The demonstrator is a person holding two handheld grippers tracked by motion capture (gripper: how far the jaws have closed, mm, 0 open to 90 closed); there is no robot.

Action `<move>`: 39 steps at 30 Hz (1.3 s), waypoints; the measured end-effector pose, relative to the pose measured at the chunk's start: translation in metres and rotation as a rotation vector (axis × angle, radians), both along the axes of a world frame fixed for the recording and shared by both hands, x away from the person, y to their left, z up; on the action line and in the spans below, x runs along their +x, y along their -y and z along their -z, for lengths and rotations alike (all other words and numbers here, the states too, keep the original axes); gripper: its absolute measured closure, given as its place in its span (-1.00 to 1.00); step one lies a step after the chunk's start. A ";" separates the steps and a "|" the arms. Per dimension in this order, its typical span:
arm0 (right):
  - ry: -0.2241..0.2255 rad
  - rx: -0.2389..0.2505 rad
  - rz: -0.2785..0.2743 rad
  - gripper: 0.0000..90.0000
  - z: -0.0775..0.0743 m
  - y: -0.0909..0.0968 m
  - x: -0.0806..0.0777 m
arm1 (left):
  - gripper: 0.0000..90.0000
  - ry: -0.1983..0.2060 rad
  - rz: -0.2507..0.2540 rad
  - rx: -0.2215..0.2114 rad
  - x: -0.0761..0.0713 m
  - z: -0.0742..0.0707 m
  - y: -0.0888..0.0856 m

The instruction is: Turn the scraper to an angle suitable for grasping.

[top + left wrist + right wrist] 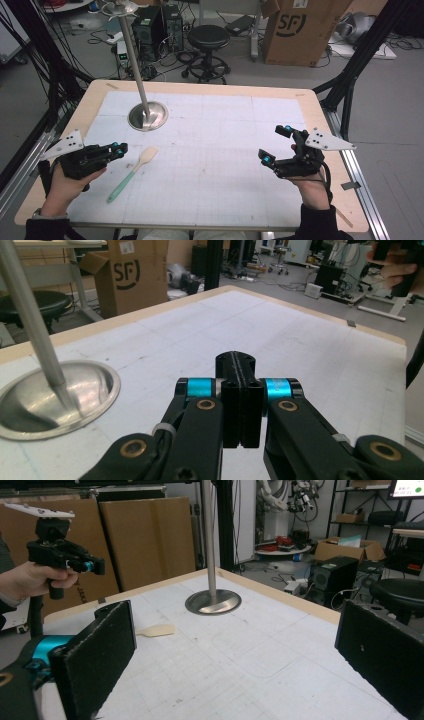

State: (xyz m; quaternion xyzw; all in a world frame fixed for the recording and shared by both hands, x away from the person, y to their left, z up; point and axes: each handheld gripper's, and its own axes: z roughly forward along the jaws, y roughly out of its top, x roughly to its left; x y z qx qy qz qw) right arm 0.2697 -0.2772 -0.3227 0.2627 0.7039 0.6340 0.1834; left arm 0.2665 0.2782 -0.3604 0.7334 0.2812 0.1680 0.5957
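A spatula (132,172) with a pale wooden blade and a mint-green handle lies on the white mat, left of centre; the blade (156,630) also appears in the right gripper view. My left gripper (121,148) hovers just left of the blade, its jaws shut together with nothing between them (240,362). It also appears at the far left of the right gripper view (95,566). At the right side of the table my right gripper (275,144) is held open, its two black pads (97,655) wide apart and nothing between them.
A metal pole on a round steel base (148,116) stands at the back left of the mat (215,165). Beyond the wooden table edge (200,86) are a black stool (208,37), a cardboard box (300,30) and computer towers (157,25). Black frame struts flank both sides.
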 end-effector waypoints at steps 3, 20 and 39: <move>-0.005 -0.004 -0.005 -0.96 0.001 -0.002 0.002 | 0.99 -0.022 -0.027 0.023 0.001 0.010 -0.011; -0.014 -0.009 -0.043 -0.96 0.005 -0.018 0.015 | 0.99 -0.233 -0.036 0.188 -0.001 0.064 -0.039; -0.023 -0.006 -0.048 -0.96 0.005 -0.022 0.019 | 1.00 -0.362 -0.007 0.310 -0.004 0.086 -0.025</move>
